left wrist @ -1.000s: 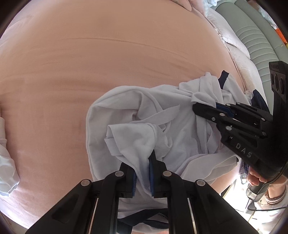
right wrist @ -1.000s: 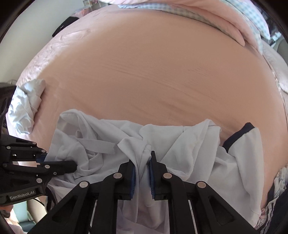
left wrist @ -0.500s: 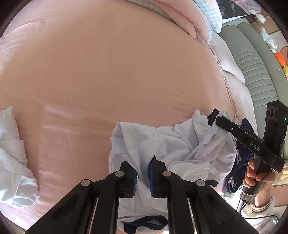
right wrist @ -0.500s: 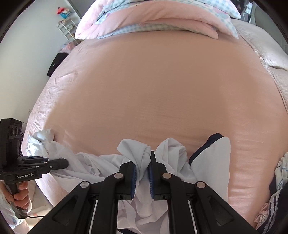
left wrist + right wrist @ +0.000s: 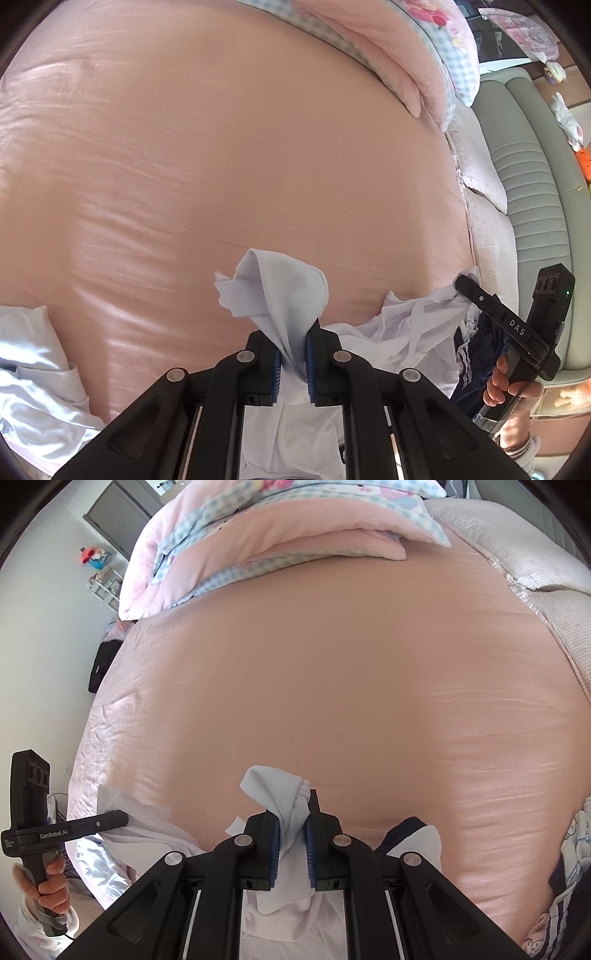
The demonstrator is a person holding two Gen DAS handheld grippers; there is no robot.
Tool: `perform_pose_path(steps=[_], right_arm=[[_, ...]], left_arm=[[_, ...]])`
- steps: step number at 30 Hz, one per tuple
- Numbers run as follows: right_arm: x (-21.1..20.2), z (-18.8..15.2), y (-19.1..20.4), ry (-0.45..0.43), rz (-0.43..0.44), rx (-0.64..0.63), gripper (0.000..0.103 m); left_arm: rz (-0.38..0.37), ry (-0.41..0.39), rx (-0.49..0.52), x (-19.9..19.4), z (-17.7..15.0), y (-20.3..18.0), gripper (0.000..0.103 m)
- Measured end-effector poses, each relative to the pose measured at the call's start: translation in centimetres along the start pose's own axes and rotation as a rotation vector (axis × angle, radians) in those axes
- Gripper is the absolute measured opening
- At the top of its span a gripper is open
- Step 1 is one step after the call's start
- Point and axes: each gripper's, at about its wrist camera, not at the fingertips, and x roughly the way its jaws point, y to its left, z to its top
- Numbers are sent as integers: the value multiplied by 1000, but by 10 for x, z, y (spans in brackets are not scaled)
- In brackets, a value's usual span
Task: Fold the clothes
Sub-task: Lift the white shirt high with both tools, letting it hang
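A white shirt (image 5: 284, 291) with navy trim hangs between both grippers above the near edge of the pink bed (image 5: 240, 166). My left gripper (image 5: 293, 363) is shut on a bunched fold of it. My right gripper (image 5: 292, 843) is shut on another bunch of the white shirt (image 5: 280, 794). In the left wrist view the right gripper (image 5: 465, 284) shows at the right, pinching the cloth. In the right wrist view the left gripper (image 5: 123, 816) shows at the left, also on the cloth. The shirt's lower part is hidden below the fingers.
Another white garment (image 5: 33, 373) lies at the bed's left near corner. Pink and checked pillows (image 5: 280, 535) are stacked at the far end. A grey-green sofa (image 5: 528, 192) stands to the right of the bed. Dark blue clothing (image 5: 476, 350) lies by the right edge.
Both grippers have lifted and pulled back with the shirt. It lay crumpled on the bed a second ago and now hangs off the sheet, near the front edge.
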Motion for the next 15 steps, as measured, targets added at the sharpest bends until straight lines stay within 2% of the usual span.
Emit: perform_pose_path(steps=[3, 11, 15], right_arm=[[-7, 13, -8, -21, -3, 33, 9], [-15, 60, -19, -76, 2, 118, 9], [-14, 83, -18, -107, -6, 143, 9]], left_arm=[[33, -22, -16, -2, 13, 3, 9], [39, -73, -118, -18, 60, 16, 9], [54, -107, -139, -27, 79, 15, 9]])
